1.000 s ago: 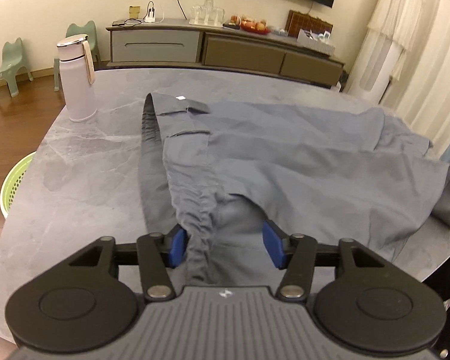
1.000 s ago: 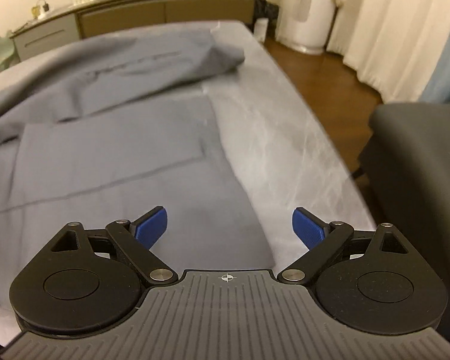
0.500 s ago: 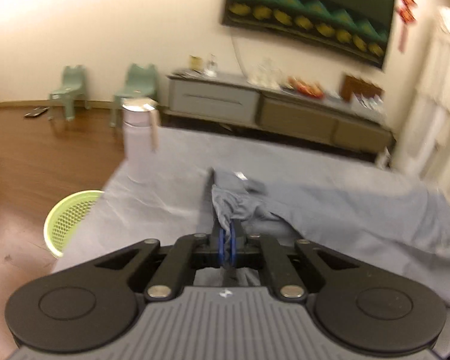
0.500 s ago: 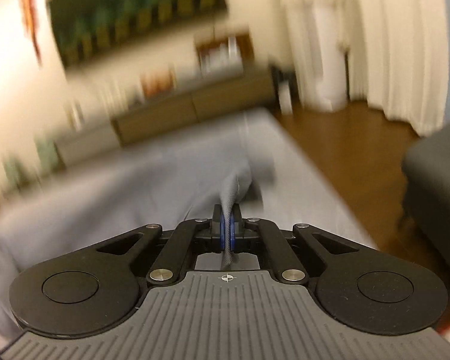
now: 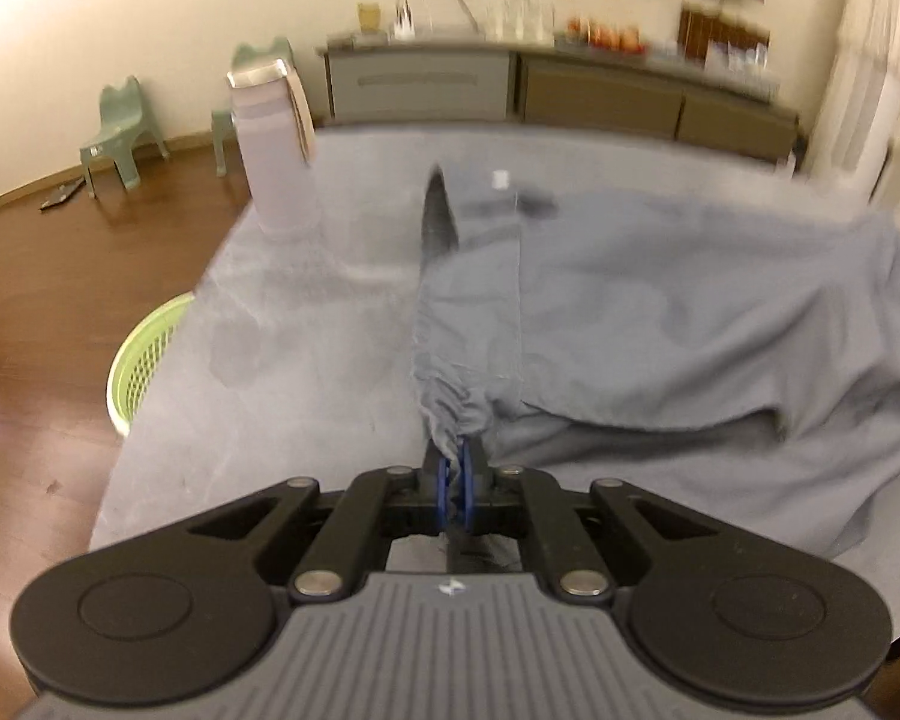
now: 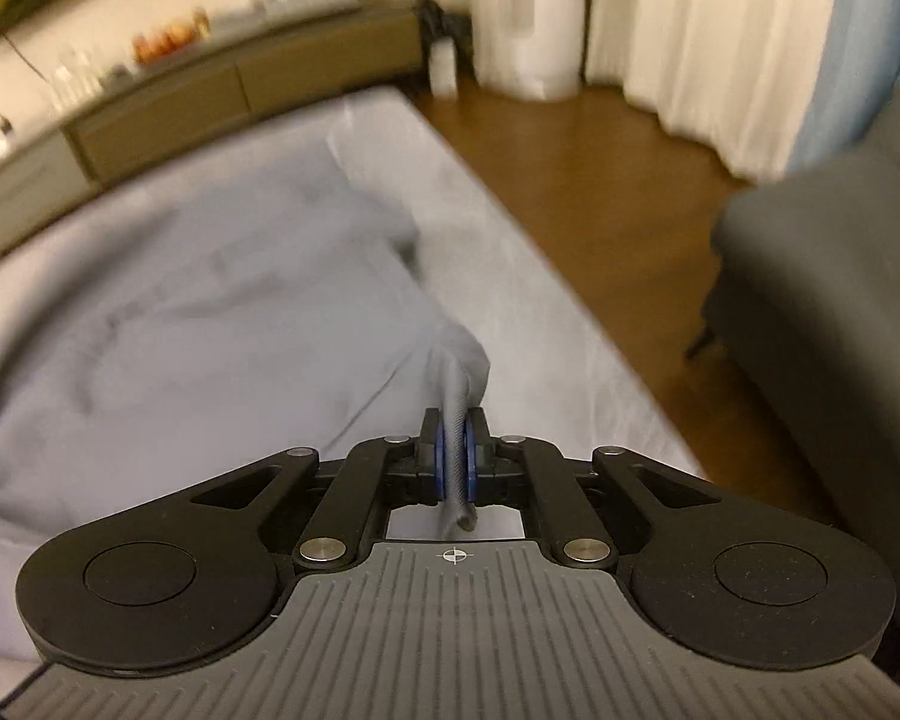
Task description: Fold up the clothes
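Between both grippers' [image 5: 456, 483] [image 6: 455, 462] blue pads, pinched grey garment [image 5: 660, 312] edges.

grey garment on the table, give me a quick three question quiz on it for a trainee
1. True or false: the left claw is shut on the grey garment.
2. What stands on the table left of the garment: (a) a lamp, (b) a bottle, (c) a plate?
3. What does the right claw grip?

Key: 1 true. 2 b, the bottle. 3 a bunched edge of the garment.
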Demonstrator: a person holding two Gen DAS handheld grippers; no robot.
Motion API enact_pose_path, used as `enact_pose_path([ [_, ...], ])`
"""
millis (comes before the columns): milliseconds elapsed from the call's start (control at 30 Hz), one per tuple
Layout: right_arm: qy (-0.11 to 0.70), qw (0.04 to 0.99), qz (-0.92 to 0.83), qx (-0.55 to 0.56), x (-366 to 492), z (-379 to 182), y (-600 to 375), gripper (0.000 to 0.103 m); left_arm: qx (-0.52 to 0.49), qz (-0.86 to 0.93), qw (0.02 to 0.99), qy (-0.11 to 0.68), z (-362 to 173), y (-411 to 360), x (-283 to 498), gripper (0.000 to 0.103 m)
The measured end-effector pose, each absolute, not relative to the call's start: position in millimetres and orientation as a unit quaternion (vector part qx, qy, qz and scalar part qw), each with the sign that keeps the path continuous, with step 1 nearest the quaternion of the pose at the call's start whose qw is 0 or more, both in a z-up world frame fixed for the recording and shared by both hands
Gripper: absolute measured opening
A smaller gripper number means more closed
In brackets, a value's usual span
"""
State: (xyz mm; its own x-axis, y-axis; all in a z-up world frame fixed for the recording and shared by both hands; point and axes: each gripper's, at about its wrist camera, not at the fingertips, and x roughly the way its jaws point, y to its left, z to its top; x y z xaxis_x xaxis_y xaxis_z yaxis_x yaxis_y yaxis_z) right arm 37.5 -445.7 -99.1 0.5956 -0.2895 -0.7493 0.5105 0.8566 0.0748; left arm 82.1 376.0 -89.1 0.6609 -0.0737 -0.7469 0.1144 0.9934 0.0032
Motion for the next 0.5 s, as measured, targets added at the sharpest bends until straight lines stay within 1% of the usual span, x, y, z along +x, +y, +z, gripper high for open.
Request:
enact_pose_path([
  [100,0.348,0.907,-0.198,0.129,14,-53,-437,0.005,-0.026,-0.065,0.934,0.352,-57,394,69,0.005],
  [200,0.321,0.921,-0.191,0.110,-6,-6,-435,0.005,-0.058,-0.059,0.945,0.317,-36,405,63,0.005],
  [233,0.316,0.924,-0.190,0.105,-11,9,-435,0.005,-0.049,-0.053,0.944,0.323,-38,405,68,0.005],
  [267,0.331,0.918,-0.199,0.094,-3,6,-436,0.005,-0.028,-0.045,0.938,0.344,-48,401,75,0.005],
  [367,0.403,0.883,-0.235,0.057,41,-22,-443,0.006,0.024,-0.056,0.904,0.424,-98,389,93,0.006],
  [400,0.406,0.880,-0.239,0.063,46,-31,-445,0.013,0.031,-0.061,0.899,0.432,-107,388,91,0.006],
  [433,0.400,0.881,-0.239,0.077,47,-40,-447,0.022,0.037,-0.065,0.895,0.440,-117,387,89,0.007],
  [467,0.395,0.883,-0.238,0.091,47,-48,-449,0.028,0.031,-0.074,0.893,0.443,-121,388,82,0.008],
  [500,0.389,0.884,-0.238,0.105,47,-57,-450,0.037,0.033,-0.077,0.895,0.439,-120,389,74,0.012],
])
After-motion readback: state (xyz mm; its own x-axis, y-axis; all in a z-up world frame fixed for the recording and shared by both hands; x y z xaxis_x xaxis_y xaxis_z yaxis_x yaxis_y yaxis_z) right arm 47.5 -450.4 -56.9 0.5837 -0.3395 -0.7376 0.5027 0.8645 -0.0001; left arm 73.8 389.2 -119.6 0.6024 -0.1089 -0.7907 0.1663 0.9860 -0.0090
